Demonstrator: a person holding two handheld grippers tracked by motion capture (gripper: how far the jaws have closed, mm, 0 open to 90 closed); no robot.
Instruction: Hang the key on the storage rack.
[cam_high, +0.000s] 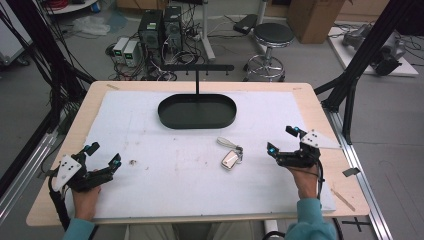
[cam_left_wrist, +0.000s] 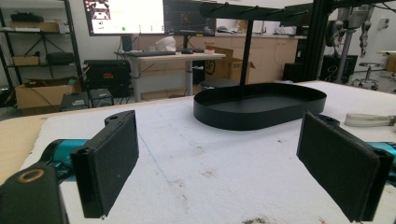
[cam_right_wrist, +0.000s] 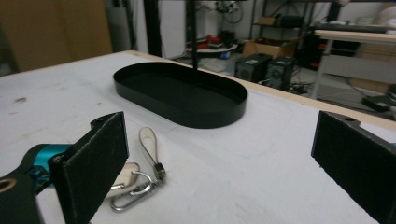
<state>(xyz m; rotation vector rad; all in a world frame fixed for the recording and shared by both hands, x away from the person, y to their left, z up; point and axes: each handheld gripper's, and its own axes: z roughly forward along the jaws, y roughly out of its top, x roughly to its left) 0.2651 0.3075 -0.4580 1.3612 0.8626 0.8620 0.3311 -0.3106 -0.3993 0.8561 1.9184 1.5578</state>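
A small cream key fob (cam_high: 230, 159) with a metal carabiner and a pale strap loop (cam_high: 226, 142) lies on the white mat, right of centre. My right gripper (cam_high: 282, 140) is open just to its right, with nothing between the jaws. In the right gripper view the fob (cam_right_wrist: 127, 176) sits partly behind the left jaw of the gripper (cam_right_wrist: 224, 168). My left gripper (cam_high: 104, 154) rests open and empty at the mat's near left, also seen as the gripper (cam_left_wrist: 224, 172) in its own view. A black oval tray (cam_high: 196, 111) stands empty at the back centre.
A thin black T-shaped stand (cam_high: 197, 70) rises at the tray's far rim. A speck of dark debris (cam_high: 133, 162) lies near the left gripper. Black frame posts (cam_high: 350, 95) flank the table's right side. A stool (cam_high: 272, 37) and computers (cam_high: 160, 30) sit on the floor beyond.
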